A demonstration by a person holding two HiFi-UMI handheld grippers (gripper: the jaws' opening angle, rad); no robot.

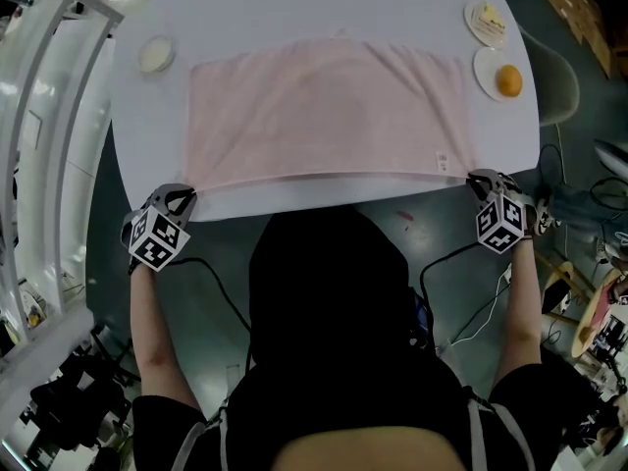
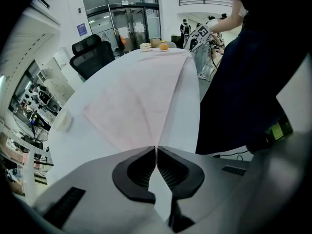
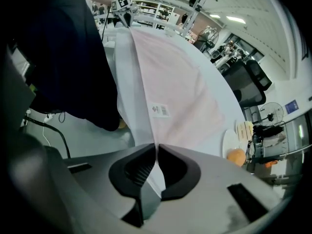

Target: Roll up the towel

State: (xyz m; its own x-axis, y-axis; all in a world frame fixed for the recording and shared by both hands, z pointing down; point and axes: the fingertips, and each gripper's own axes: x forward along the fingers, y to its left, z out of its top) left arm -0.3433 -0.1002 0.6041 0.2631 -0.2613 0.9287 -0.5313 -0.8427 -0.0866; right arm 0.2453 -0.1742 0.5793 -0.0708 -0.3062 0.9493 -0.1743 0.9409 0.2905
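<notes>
Pinching the pink towel point(image 1: 324, 116) by its near corners, your left gripper point(image 1: 184, 198) and right gripper point(image 1: 481, 181) are both clamped on cloth, probably to keep that edge straight for the first turn. It lies flat on the white table point(image 1: 324, 8); a plated orange point(image 1: 508, 80) sits far right, and an office chair point(image 2: 90, 52) stands beyond.

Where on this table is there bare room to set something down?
Bare: the table's far strip beyond the towel, between the small cup and the cake plate; also the left margin below that cup. Crowded: the far right corner, with the cake plate and the orange plate.
</notes>
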